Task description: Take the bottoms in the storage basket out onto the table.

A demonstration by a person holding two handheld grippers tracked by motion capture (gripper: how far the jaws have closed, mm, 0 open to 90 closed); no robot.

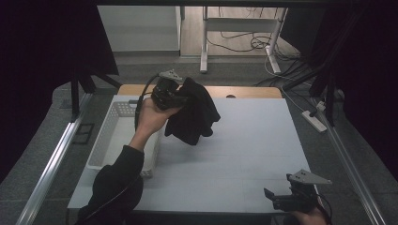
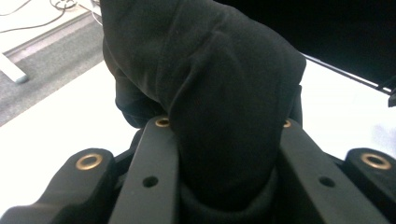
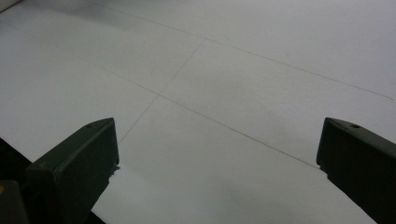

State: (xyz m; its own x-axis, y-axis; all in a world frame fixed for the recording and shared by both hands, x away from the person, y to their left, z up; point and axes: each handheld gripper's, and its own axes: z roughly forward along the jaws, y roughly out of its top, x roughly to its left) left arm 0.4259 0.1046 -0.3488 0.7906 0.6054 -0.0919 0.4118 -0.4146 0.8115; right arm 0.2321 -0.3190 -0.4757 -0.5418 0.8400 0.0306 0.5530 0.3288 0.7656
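Note:
A black cloth (image 1: 193, 112) hangs bunched in the air over the white table's (image 1: 244, 140) back left part. My left gripper (image 1: 180, 99) is shut on its upper fold, held up by a hand in a black sleeve. In the left gripper view the black cloth (image 2: 219, 84) is pinched between both black jaws and droops forward over them. My right gripper (image 1: 268, 196) rests low at the table's front right corner, jaws wide apart. The right gripper view has the open right gripper (image 3: 217, 154) over bare white tabletop (image 3: 224, 70), nothing between the jaws.
A white perforated basket (image 1: 117, 136) stands along the table's left edge, just under my left forearm. Metal rails run down both sides of the table. A power strip (image 1: 315, 120) and cables lie on the floor at the right and back.

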